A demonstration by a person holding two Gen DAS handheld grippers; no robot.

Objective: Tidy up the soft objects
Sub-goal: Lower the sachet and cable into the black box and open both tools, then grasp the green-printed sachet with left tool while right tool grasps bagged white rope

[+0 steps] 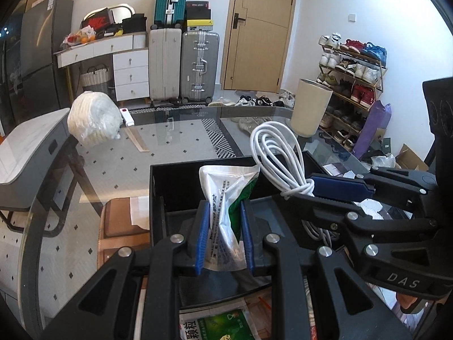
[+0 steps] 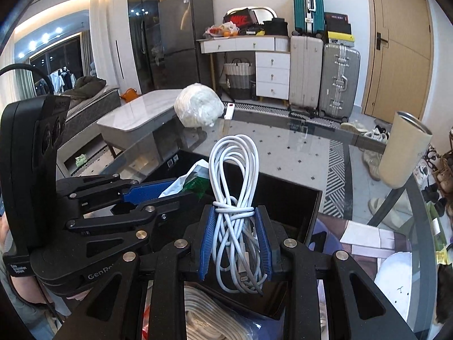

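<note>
My left gripper (image 1: 225, 209) is shut on a white and green sachet (image 1: 226, 198), which stands upright between the blue pads. It hangs over an open black box (image 1: 158, 192) on the glass table (image 1: 175, 141). To its right, my right gripper (image 1: 300, 191) clamps a coiled white charging cable (image 1: 271, 147). In the right wrist view the right gripper (image 2: 235, 211) is shut on the knotted middle of that cable (image 2: 233, 170), loops up and plug ends hanging down, above the black box (image 2: 297, 198). The left gripper (image 2: 181, 189) with the sachet (image 2: 192, 177) is just to its left.
A white bagged bundle (image 1: 94, 121) and a small white stick (image 1: 126, 116) lie at the table's far edge. A beige tumbler (image 1: 310, 107) stands far right. Another green packet (image 1: 218, 323) and a bagged beige cord (image 2: 203, 311) lie under the grippers. Suitcases and a shoe rack line the walls.
</note>
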